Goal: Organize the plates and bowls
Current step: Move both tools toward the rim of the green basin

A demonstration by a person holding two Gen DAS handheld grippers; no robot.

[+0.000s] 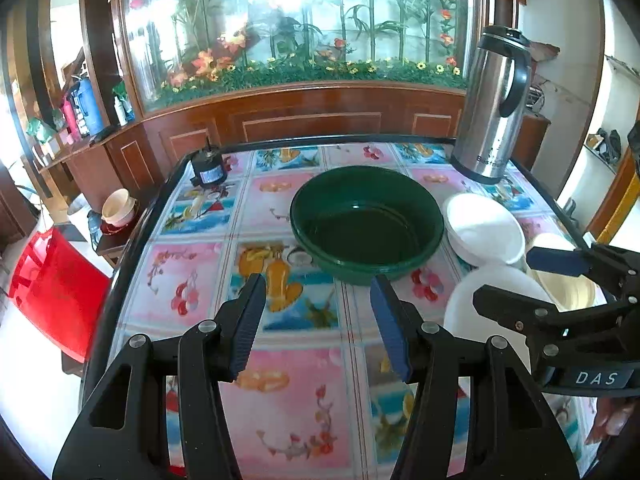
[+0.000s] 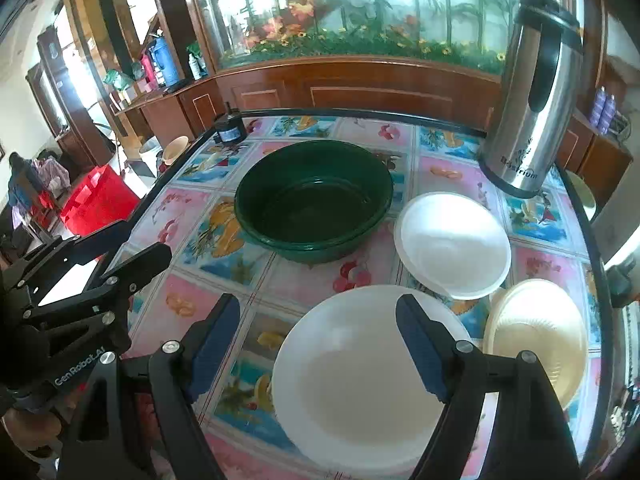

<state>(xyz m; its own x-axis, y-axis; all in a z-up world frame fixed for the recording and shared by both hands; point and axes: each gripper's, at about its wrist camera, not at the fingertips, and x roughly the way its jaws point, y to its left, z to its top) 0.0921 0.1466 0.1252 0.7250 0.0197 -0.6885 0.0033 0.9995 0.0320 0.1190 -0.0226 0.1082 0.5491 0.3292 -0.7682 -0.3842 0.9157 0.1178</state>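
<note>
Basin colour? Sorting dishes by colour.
Dark green basin, clearest in the right wrist view.

The left gripper (image 1: 318, 322) was held with its jaws spread wide, nothing between the blue pads (image 1: 248, 324). The right gripper (image 2: 318, 344) was likewise agape and empty-handed. In the left wrist view it reached in from the right, level with the left jaws.
</note>
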